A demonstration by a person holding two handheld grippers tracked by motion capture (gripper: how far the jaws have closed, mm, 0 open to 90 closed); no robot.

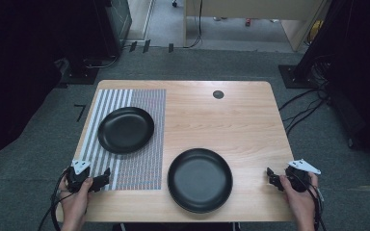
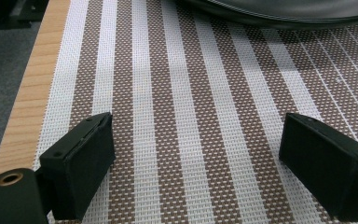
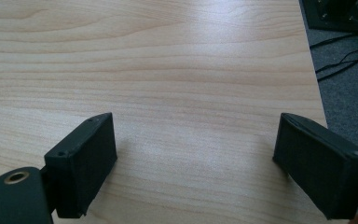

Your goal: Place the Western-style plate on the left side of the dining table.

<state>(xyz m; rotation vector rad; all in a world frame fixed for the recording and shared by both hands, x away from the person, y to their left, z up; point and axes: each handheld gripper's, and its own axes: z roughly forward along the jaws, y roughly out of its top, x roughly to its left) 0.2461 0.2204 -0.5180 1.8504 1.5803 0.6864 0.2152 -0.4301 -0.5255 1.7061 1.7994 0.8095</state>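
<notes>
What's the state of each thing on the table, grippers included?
Left gripper: open, nothing between the jaws, over the mat.
Right gripper: open, nothing between the jaws, over bare table.
Far plate: upright, empty, on the mat.
Near plate: upright, empty, on bare wood beside the mat.
Mat: flat, at the table's left.
Table: wood top.

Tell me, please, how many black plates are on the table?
2. One black plate lies on the striped placemat, at the left. The other black plate lies on the bare wooden table, near the front edge. None seems hidden.
</notes>
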